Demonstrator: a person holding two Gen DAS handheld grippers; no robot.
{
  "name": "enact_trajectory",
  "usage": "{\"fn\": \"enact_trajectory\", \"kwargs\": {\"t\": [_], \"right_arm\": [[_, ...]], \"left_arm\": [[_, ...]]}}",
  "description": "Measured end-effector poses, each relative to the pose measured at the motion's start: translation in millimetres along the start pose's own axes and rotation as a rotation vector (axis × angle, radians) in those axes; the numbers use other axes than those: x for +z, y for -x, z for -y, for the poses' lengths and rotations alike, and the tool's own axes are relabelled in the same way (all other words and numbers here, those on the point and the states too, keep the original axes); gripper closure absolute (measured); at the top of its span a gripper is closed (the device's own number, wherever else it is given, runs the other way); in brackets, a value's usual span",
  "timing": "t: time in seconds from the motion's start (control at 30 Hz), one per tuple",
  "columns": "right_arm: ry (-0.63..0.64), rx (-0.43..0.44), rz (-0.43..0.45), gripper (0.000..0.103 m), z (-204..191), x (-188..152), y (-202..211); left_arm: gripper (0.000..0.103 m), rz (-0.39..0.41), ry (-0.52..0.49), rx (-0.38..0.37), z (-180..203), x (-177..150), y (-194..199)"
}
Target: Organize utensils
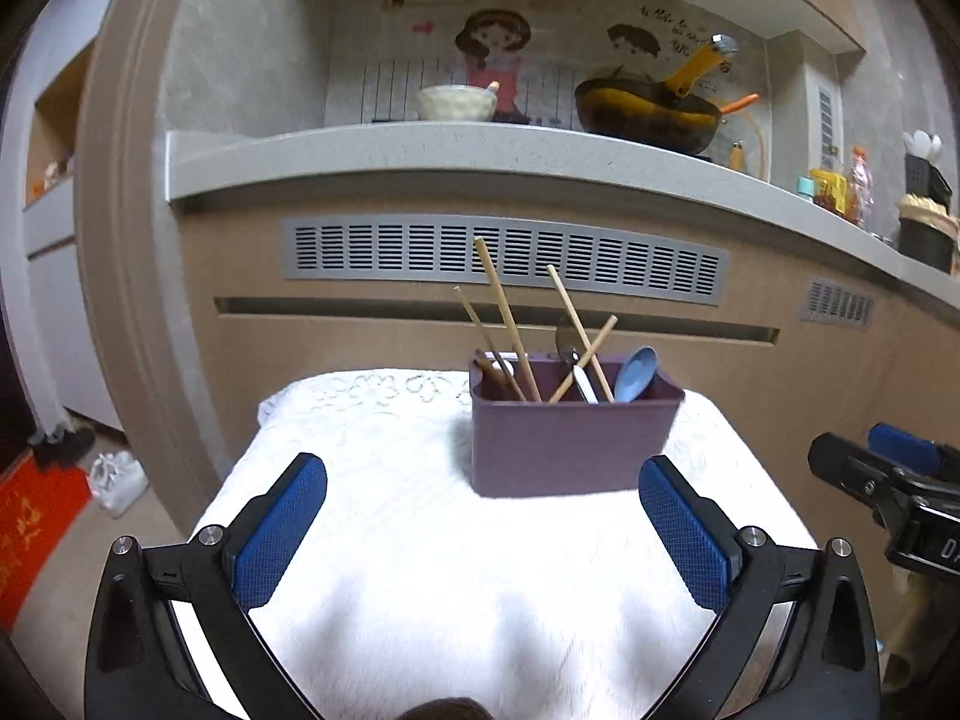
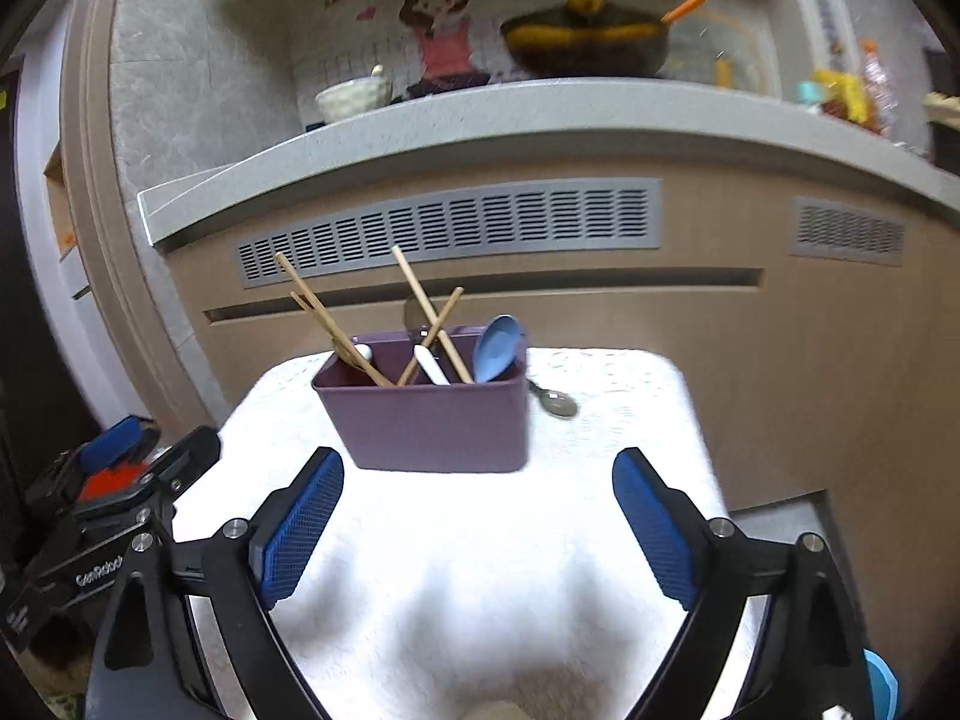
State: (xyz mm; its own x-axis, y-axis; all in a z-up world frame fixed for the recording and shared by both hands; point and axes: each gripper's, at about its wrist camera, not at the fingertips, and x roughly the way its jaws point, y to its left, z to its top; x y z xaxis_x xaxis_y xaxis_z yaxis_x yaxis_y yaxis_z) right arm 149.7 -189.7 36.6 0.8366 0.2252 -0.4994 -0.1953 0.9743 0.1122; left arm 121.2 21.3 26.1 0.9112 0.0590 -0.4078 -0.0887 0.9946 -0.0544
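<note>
Nearly sorted: chopsticks [image 2: 336,324], a blue spoon [image 2: 497,347] and a white utensil [image 2: 431,365] stand in the purple caddy [image 2: 429,420]; one metal spoon [image 2: 558,402] lies just right of it on the white-clothed surface [image 2: 480,540]. Left gripper [image 1: 483,534] and right gripper [image 2: 478,522] spread wide, empty.

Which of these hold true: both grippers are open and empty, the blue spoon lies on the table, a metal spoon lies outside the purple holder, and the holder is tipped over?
1. Both the left gripper and right gripper are open and empty. True.
2. The light blue plastic spoon lies on the white cloth-covered table. False: it stands in the purple rectangular plastic utensil holder.
3. A grey metal spoon lies on the cloth beside the holder. True.
4. The holder is tipped over. False: it stands upright, wooden chopsticks sticking out.
</note>
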Motion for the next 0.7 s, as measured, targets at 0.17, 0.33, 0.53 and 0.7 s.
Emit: {"fn": "enact_trajectory", "kwargs": {"t": [0.17,0.33,0.53,0.7], "right_arm": [[-0.002,-0.043,0.03,0.004,-1,-26,25],[0.0,-0.076,0.034,0.003,3,-44,38],[0.02,-0.088,0.015,0.003,4,-50,34],[0.036,-0.099,0.019,0.003,2,-51,34]], "left_arm": [[0.0,-0.017,-0.053,0.041,8,-21,28],[0.0,-0.067,-0.042,0.022,7,-34,40],[0.0,-0.065,-0.052,0.035,8,-34,43],[0.0,-0.064,-0.051,0.03,6,-32,44]]}}
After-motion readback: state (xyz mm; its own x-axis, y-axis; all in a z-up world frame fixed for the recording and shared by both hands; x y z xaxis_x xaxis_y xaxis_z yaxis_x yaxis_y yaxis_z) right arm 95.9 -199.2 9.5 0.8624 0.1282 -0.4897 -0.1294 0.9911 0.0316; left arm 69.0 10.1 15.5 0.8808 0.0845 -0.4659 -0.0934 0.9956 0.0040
